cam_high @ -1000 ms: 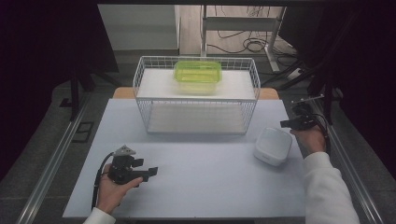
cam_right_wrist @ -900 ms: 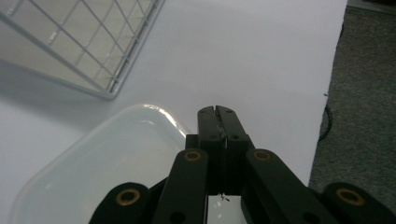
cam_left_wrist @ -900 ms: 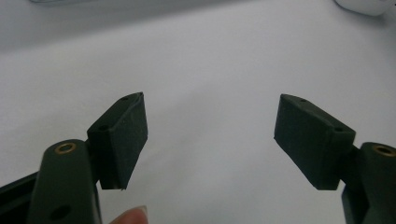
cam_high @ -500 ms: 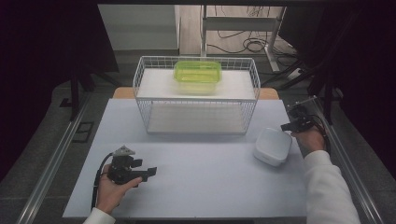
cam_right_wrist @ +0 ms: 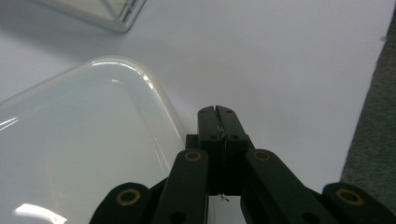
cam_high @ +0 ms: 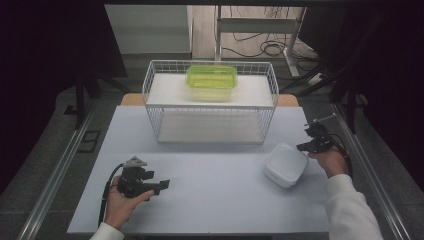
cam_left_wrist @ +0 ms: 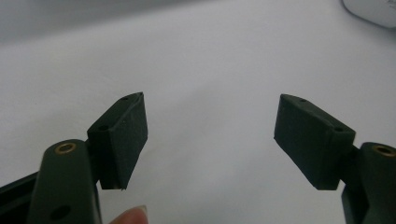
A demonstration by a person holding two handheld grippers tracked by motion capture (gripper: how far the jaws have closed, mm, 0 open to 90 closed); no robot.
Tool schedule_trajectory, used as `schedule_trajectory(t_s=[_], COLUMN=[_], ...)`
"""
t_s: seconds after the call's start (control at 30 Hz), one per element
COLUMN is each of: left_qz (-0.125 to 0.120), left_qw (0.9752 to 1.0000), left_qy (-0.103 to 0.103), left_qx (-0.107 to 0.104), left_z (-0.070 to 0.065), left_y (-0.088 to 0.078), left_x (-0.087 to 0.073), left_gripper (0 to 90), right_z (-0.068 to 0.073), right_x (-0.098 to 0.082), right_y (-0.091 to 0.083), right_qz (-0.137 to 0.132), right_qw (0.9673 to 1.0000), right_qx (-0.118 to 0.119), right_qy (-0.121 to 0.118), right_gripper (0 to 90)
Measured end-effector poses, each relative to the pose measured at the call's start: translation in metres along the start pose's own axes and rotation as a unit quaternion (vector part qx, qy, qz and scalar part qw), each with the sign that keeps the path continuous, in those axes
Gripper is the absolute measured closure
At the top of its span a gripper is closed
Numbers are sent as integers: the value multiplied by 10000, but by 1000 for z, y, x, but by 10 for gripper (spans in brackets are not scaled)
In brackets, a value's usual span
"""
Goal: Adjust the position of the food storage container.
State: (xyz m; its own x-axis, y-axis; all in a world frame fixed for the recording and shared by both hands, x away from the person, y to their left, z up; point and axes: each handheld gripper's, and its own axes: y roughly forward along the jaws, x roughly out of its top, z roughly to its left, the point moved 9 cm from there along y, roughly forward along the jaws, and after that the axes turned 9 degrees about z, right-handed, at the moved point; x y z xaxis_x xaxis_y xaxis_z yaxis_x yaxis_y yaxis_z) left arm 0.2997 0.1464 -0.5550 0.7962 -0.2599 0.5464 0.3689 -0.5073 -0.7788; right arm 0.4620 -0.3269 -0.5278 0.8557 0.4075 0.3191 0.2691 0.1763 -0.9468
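High view places the white container (cam_high: 286, 164) at lower right on the table (cam_high: 215, 195), untouched beside the right gripper (cam_high: 311, 146), jaws pressed together and empty. Left gripper (cam_high: 156, 185), lower left, stands spread wide. Moving it seems unstarted. Smooth, rounded, glossy plastic; wire basket (cam_high: 210, 127) holds a translucent green box (cam_high: 212, 82).

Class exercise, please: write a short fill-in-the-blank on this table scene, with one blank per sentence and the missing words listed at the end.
1. The green box sits inside the wire ____.
2. The right gripper has its jaws ____.
3. The left gripper has its jaws ____, with nothing between them.
4. The white box lies beside the ____ gripper.

Missing words: basket; shut; open; right
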Motion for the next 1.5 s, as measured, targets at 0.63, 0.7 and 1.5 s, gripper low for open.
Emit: schedule_trajectory(t_s=[0.63, 0.7, 1.5], left_qz=[12, 18, 33], left_qw=[9999, 10000, 9999], left_qy=[80, 76, 102], left_qx=[-61, -43, -4], left_z=[-6, -5, -5], left_y=[1, 1, 1], left_x=[4, 4, 3], left_gripper=[255, 255, 255], right_z=[70, 75, 164], right_x=[-38, -40, -48], right_y=[-8, -8, 2], right_qz=[362, 353, 100], right_qw=[9992, 9992, 9943], right_qx=[53, 101, 866], right_qy=[-157, -172, -607], right_gripper=[890, 890, 890])
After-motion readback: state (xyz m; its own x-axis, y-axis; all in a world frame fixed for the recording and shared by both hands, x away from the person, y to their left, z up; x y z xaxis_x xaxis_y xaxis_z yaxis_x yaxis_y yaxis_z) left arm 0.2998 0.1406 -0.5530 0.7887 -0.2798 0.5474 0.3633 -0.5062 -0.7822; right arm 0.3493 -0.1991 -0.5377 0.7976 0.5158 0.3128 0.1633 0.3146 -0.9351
